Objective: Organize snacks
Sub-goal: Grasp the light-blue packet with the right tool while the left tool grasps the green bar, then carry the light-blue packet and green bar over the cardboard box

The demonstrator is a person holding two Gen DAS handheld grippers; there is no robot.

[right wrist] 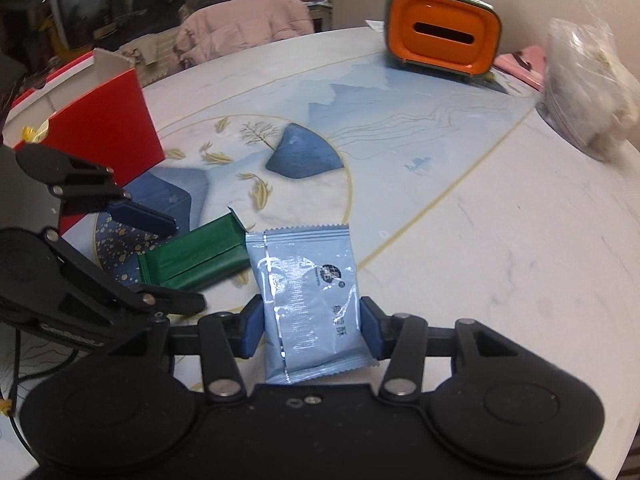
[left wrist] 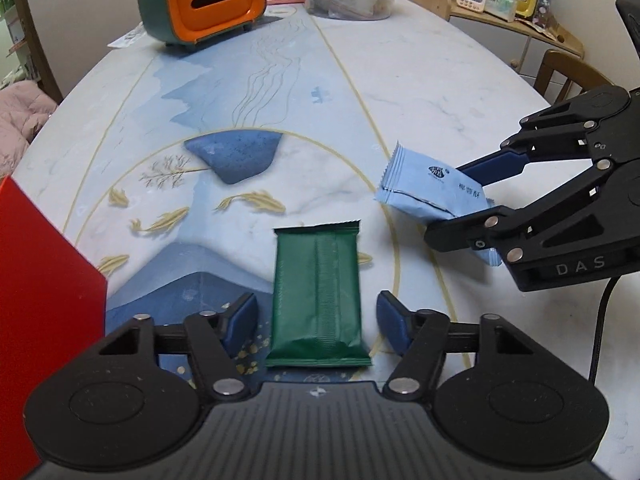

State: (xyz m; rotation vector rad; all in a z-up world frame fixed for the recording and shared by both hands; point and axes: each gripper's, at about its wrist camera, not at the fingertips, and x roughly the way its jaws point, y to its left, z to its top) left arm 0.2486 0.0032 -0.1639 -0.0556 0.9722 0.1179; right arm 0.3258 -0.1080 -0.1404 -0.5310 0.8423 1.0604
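Holding the light-blue snack packet (right wrist: pixel 316 304) across its middle, my right gripper (right wrist: pixel 310 326) had both blue pads pressed against the packet's long sides, with its crimped ends sticking out ahead of and behind the fingers. I judged it light, crinkly and slick, with something crumbly inside, so a firm squeeze on the sealed edges seemed safer than crushing the belly.

My left gripper (left wrist: pixel 316 320) stood wide, its pads either side of the green snack packet (left wrist: pixel 318 294) and not touching it. That packet lay flat on the table (left wrist: pixel 440 92), seam up, its near end between my fingers and the far end pointing away. It looked just as light and slippery; I reckoned closing across its width near the middle would hold best.

Relative to the red box (right wrist: pixel 100 120), the green packet lay just beside its lower corner on the side toward the right gripper, and the blue packet hung a little beyond the green one, farther from the box. The box stood open at the top.
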